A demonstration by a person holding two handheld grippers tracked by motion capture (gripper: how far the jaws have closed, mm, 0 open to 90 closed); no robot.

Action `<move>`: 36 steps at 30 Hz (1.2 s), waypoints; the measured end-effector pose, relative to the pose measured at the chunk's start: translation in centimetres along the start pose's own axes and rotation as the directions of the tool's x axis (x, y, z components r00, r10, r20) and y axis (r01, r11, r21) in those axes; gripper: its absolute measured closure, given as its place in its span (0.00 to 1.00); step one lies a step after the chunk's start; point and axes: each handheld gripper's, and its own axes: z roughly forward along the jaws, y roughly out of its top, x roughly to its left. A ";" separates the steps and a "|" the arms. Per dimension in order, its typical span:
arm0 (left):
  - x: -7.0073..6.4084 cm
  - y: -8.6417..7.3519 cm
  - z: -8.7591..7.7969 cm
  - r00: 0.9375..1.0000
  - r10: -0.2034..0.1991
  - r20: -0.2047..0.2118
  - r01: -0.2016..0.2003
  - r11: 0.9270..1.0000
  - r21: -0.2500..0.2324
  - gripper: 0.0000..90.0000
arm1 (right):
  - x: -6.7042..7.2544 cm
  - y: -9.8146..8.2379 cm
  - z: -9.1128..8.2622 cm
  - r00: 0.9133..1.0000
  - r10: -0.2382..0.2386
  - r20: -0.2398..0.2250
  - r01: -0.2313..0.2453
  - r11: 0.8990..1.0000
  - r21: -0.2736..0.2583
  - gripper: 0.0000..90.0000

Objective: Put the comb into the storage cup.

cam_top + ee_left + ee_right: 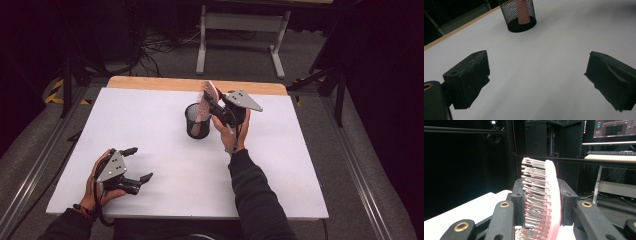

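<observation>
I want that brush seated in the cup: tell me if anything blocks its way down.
Nothing visible does. The right gripper holds the brush by its head, handle already down inside the mesh cup, with bare table around it.

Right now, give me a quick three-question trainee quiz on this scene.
1. What does the right gripper clamp?
2. True or false: the left gripper holds the mesh cup.
3. Where does the brush handle go? A) into the mesh cup B) flat on the white table C) under the left gripper

Key: 1. A pink hairbrush, clamped at its bristled head. 2. False: it rests open on the table, apart from the cup. 3. A.
</observation>
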 end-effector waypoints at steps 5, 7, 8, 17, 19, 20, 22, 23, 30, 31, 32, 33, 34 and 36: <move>0.0 0.0 0.0 1.000 0.002 0.000 -0.002 1.000 0.001 0.07 | 0.1 -0.3 0.1 1.000 0.002 0.001 -0.002 1.000 0.001 0.72; 0.0 0.0 0.0 1.000 0.002 0.000 -0.002 1.000 0.001 0.07 | 0.0 -0.4 0.1 1.000 0.002 0.002 -0.002 1.000 0.005 0.72; 0.0 0.0 0.0 1.000 0.002 0.000 -0.002 1.000 0.001 0.07 | 0.1 -0.5 0.1 1.000 0.002 0.002 -0.002 1.000 0.008 0.72; -0.1 0.0 0.1 1.000 0.003 0.004 -0.004 1.000 0.006 0.07 | -0.2 -0.7 0.0 1.000 0.018 -0.006 -0.019 1.000 -0.002 0.71; 0.0 0.0 0.1 1.000 0.005 0.003 -0.005 1.000 0.008 0.07 | -0.4 -0.8 0.0 0.999 0.033 -0.010 -0.033 0.999 -0.003 0.71; 0.0 0.0 0.1 1.000 0.005 0.002 -0.005 1.000 0.009 0.07 | -0.5 -0.9 0.0 0.999 0.038 -0.011 -0.038 0.999 -0.004 0.71; 0.0 0.0 0.1 1.000 0.004 0.003 -0.004 1.000 0.010 0.07 | -0.7 -0.9 0.0 0.998 0.054 -0.013 -0.054 0.999 -0.003 0.71; 0.0 0.0 0.2 1.000 0.004 0.002 -0.004 1.000 0.011 0.07 | -0.8 -1.0 0.0 0.998 0.058 -0.011 -0.058 0.998 -0.004 0.71; 0.0 0.0 0.2 1.000 0.001 0.004 -0.001 1.000 0.013 0.07 | -1.4 -1.1 -0.1 0.996 0.086 -0.010 -0.086 0.996 0.001 0.70; 0.0 0.0 0.2 1.000 0.000 0.005 0.000 1.000 0.012 0.07 | -1.4 -1.1 -0.1 0.996 0.087 -0.004 -0.087 0.996 0.002 0.70; 0.0 0.0 0.2 1.000 -0.001 0.005 0.001 1.000 0.011 0.07 | -1.5 -1.2 -0.2 0.996 0.086 -0.002 -0.086 0.996 0.002 0.70; 0.0 0.0 0.2 1.000 0.001 0.006 -0.001 1.000 0.011 0.07 | -1.5 -1.2 -0.2 0.996 0.088 -0.002 -0.088 0.996 0.002 0.70; 0.0 0.0 0.2 1.000 0.001 0.006 -0.001 1.000 0.011 0.07 | -1.6 -1.2 -0.2 0.996 0.090 -0.002 -0.090 0.996 0.003 0.70; 0.0 0.0 0.2 1.000 0.001 0.006 -0.001 1.000 0.011 0.07 | -1.6 -1.2 -0.2 0.996 0.093 0.002 -0.093 0.996 0.004 0.70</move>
